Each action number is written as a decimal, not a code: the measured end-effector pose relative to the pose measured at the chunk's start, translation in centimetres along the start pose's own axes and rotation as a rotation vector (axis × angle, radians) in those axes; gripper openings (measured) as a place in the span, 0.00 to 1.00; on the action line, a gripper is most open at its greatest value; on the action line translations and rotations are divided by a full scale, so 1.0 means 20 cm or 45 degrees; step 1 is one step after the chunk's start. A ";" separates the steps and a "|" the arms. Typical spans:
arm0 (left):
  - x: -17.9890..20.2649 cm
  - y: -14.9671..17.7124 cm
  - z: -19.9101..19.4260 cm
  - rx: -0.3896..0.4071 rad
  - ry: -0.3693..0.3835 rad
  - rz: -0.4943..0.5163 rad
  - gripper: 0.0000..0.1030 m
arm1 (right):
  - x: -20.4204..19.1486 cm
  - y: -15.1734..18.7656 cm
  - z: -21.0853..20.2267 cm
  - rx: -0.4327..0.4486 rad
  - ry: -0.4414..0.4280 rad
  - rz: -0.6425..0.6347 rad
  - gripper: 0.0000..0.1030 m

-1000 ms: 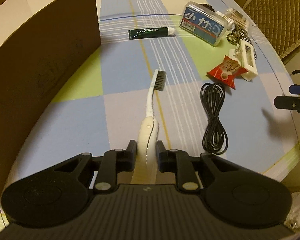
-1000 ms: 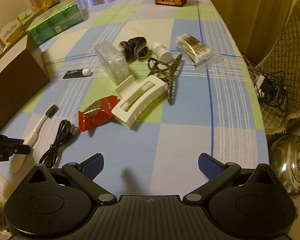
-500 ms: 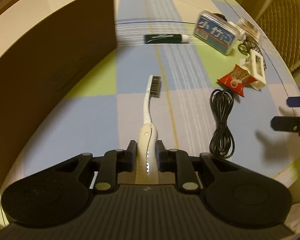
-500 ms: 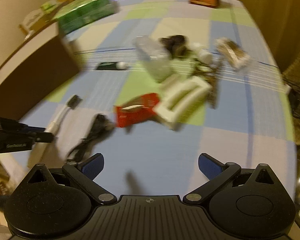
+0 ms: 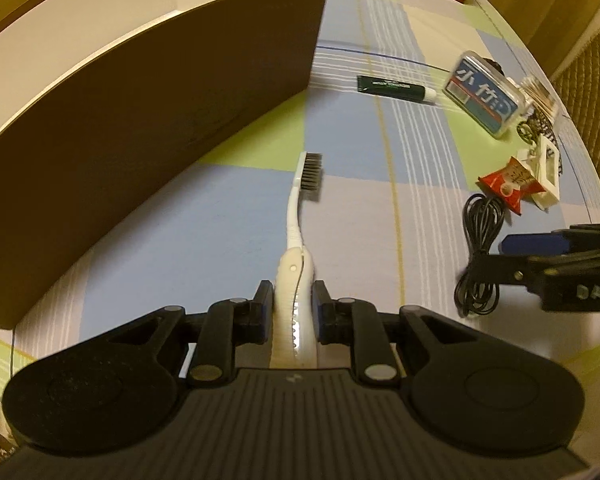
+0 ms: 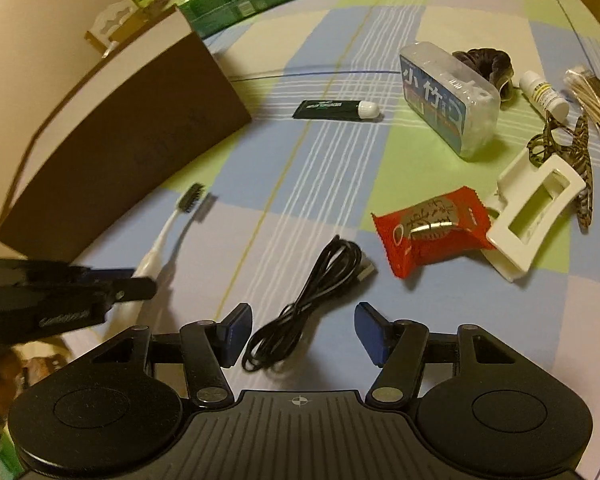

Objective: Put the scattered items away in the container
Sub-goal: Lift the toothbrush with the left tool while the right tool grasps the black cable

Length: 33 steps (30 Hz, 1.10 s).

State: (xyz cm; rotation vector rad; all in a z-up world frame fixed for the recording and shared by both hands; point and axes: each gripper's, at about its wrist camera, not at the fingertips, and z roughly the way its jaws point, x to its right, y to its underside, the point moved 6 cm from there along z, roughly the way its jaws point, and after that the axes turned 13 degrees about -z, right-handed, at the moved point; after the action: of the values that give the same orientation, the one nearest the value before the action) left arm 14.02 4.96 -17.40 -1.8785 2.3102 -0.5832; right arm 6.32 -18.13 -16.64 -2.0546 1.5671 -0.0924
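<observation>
White plastic fills my left claw [image 5: 290,306]: its two pads are pressed against the thick handle of the toothbrush [image 5: 298,236], whose neck and dark bristles reach out ahead over the checked cloth on the tabletop [image 5: 204,240]. From the right wrist view the brush head casts a shadow beside itself, so I judge it lifted slightly clear of the cloth. The brown box [image 5: 148,120], the container I am filling, stands just to the left of the brush, its tall wall between the bristles and the open top.

My right claw [image 6: 300,330] is spread wide and holds nothing; it hangs over the near end of the coiled black cable [image 6: 304,292], one pad on either side.

The risks, as I see them. The brush is long and gripped only at its rear, so it could pivot between the pads, or the head could knock the box wall if I swing left before rising above the rim. The cable is loose and springy; closing on a single strand would let the rest uncoil and trail. Its plug end lies near the red snack packet [image 6: 432,232], which touches the white hair clip [image 6: 536,216], so a dragged cable could push them. My two claws also work near each other.
</observation>
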 end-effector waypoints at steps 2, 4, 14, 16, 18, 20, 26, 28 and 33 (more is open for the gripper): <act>-0.01 0.01 0.00 -0.001 -0.004 -0.012 0.16 | -0.01 -0.01 0.03 -0.002 0.052 -0.022 0.62; -0.02 0.02 0.01 -0.006 -0.005 -0.024 0.16 | -0.04 -0.02 0.05 -0.006 0.100 -0.108 0.54; 0.00 0.03 0.04 -0.016 -0.049 -0.026 0.16 | -0.18 0.01 0.14 -0.026 0.222 -0.547 0.16; 0.01 0.03 0.04 -0.018 -0.044 -0.032 0.16 | -0.19 0.02 0.14 -0.027 0.214 -0.517 0.16; 0.02 0.04 0.03 -0.021 -0.029 -0.041 0.16 | -0.16 0.03 0.11 -0.030 0.186 -0.458 0.16; 0.04 0.03 0.00 -0.001 -0.029 -0.028 0.16 | -0.12 0.03 0.07 -0.022 0.151 -0.388 0.16; 0.10 -0.02 -0.12 0.073 0.011 -0.026 0.16 | -0.05 0.02 -0.04 0.028 0.084 -0.245 0.15; 0.11 -0.04 -0.18 0.107 0.033 -0.030 0.16 | -0.04 0.00 -0.08 0.051 0.062 -0.218 0.03; 0.11 -0.07 -0.30 0.176 0.056 -0.051 0.16 | -0.06 -0.10 -0.14 0.080 0.013 -0.237 0.03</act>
State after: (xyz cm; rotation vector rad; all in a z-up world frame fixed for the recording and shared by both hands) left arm 12.97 4.02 -11.07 -1.8704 2.2005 -0.7753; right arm 6.64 -17.85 -13.06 -2.1486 1.3585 -0.2182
